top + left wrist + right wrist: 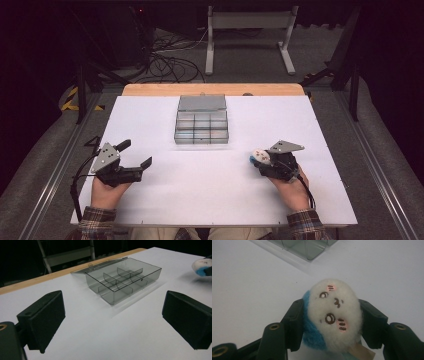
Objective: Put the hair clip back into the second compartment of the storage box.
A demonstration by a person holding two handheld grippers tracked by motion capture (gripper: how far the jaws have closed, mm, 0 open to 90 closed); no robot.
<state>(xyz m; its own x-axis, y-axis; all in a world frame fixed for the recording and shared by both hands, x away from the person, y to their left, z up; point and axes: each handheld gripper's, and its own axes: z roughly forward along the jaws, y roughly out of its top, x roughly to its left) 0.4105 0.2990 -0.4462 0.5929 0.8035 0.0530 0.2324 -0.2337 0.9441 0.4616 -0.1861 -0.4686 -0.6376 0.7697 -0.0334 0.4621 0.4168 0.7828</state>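
A small white plush toy (pixel 334 315) with a stitched face and a blue back sits squeezed between the jaws of my right gripper (pixel 262 161), held just above the white table at the right. The same plush toy (pixel 260 156) shows at that gripper's tip in the high view, and the plush toy (pixel 202 266) appears at the right edge of the left gripper view. My left gripper (pixel 136 153) rests at the table's left, jaws wide apart and nothing between them. A clear smoky divided box (pixel 202 125) lies open at the table's middle back, its compartments bare.
The box's lid (pixel 202 102) lies flat behind it toward the wooden back edge (pixel 210 89). The white table top (pixel 210 185) stretches bare between the two hands. Beyond the table stand a metal frame (pixel 247 35) and loose cables (pixel 170 62) on the floor.
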